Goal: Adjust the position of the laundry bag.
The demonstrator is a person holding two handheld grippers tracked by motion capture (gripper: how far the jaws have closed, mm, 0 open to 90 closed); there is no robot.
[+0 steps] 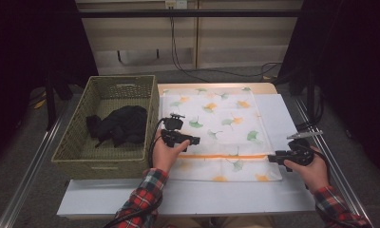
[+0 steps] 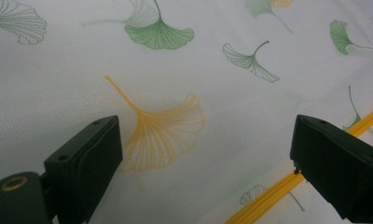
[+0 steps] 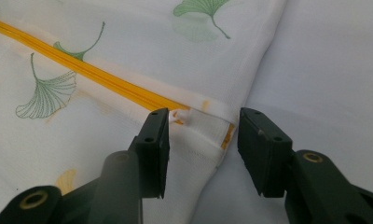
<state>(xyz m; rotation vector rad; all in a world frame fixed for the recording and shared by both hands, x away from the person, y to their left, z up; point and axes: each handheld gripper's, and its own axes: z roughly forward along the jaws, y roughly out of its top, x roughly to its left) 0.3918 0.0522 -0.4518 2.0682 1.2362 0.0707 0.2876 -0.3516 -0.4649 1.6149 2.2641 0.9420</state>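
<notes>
No writing or brand can be read anywhere. A white mesh laundry bag (image 1: 216, 135), printed with green and orange ginkgo leaves, is laid flat on the pale surface (image 1: 188, 197). An orange zipper (image 3: 105, 79) is run across its near end, and a small white pull tab (image 3: 181, 115) is seen at the bag's right corner. The right gripper (image 3: 201, 142) is held there, jaws part-open around that corner, pads not pressing. The left gripper (image 2: 203, 158) is held over the mesh, jaws wide, nothing gripped. A woven green basket (image 1: 74, 142) with dark cloth (image 1: 119, 124) is set just beside the bag.
</notes>
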